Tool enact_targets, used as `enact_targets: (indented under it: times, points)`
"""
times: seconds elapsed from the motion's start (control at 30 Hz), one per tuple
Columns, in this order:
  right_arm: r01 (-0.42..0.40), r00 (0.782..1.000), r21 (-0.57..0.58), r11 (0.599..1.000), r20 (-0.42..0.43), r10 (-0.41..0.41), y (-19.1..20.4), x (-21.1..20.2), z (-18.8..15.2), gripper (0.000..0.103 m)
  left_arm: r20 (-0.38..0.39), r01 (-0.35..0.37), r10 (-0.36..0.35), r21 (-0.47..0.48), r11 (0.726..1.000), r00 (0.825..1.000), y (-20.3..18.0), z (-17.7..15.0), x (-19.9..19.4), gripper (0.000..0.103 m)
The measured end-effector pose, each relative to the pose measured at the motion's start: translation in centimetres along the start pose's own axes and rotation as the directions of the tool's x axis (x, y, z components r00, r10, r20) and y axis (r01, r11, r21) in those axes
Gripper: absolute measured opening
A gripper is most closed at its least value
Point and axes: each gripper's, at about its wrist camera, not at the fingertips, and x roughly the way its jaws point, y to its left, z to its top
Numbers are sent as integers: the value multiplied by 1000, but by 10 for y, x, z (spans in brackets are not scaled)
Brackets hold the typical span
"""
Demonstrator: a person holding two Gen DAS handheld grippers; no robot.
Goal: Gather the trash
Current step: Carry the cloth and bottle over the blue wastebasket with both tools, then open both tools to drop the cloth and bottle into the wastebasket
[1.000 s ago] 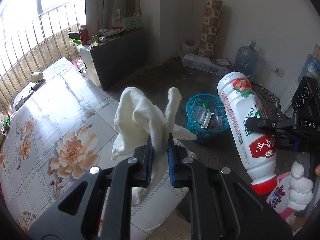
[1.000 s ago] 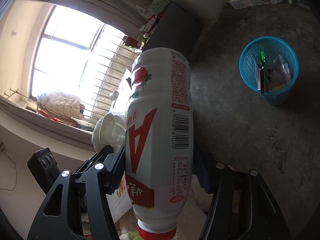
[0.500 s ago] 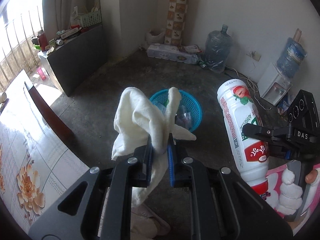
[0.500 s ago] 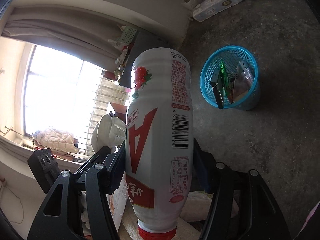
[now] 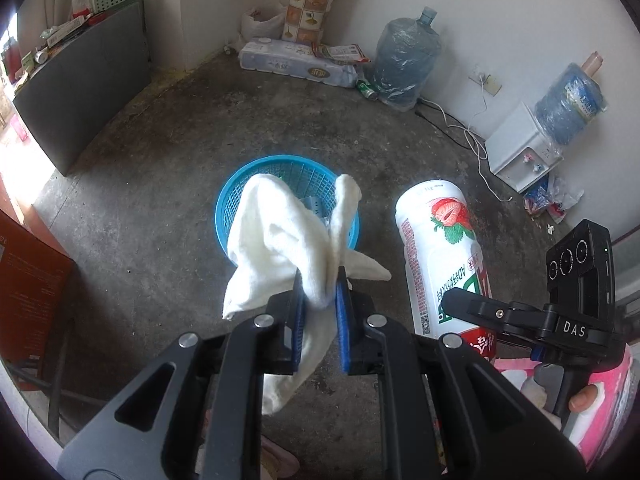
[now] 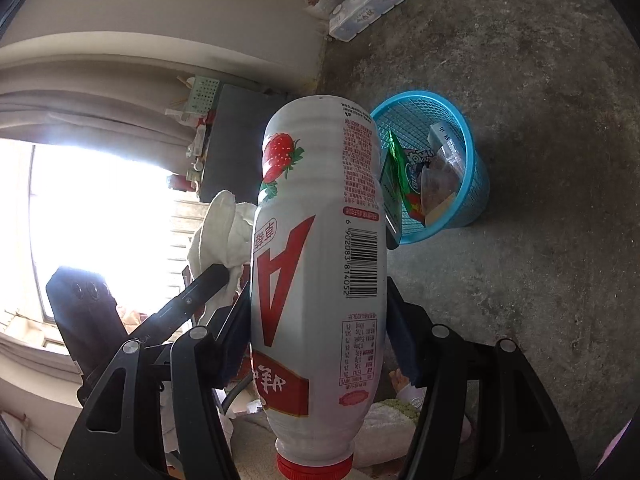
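Blue basket [image 5: 228, 216] sits on the concrete floor and already holds several wrappers [image 6: 412, 184], so part of the job looks done. Right gripper [image 6: 318, 320] is clamped on a strawberry drink bottle [image 6: 320, 240], cap down, beside the basket. Left gripper [image 5: 318, 300] pinches a white cloth [image 5: 276, 248] in line with the basket. Both drops remain.

White cloth [image 5: 280, 240], blue mesh basket [image 5: 232, 208] (bottle [image 6: 320, 240] white w/ red).
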Motion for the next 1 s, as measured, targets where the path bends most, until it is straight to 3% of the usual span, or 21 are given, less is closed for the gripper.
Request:
enact_targets:
  times: [0.13,0.17,0.2,0.23,0.33,0.43,0.63,0.73,0.87,1.0]
  points:
    - [17,1000,21,1000,-15,-17,-5,36,58,60,-24,25,-26,-39,999,999,5,37,41,14]
    - [36,999,26,999,-20,-36,-8,50,76,63,-28,25,-26,-42,999,999,6,47,52,26]
    - [68,998,36,997,-14,-68,-13,62,91,71,-28,15,-16,-50,999,999,8,56,62,45]
    - [112,994,33,993,-6,-112,-19,75,106,73,-18,-6,5,-60,998,1000,10,64,69,52]
    - [200,980,93,975,-22,-199,-45,101,120,73,-18,-15,13,-89,996,1000,19,72,78,56]
    - [177,984,103,979,-30,-175,-59,108,103,73,-12,32,-33,-105,994,999,30,60,66,58]
    - [169,984,124,978,-70,-161,-88,101,41,73,-17,12,-13,-89,996,1000,53,26,31,59]
    - [201,978,104,974,-83,-193,-91,86,1,73,-10,-8,7,-75,997,1000,58,7,7,59]
    - [282,956,13,959,-90,-280,-81,68,-40,73,44,0,3,-69,998,999,62,-25,-40,59]
    - [353,931,-169,920,-38,-364,-40,55,-63,73,138,8,5,-95,995,990,64,-63,-93,62]
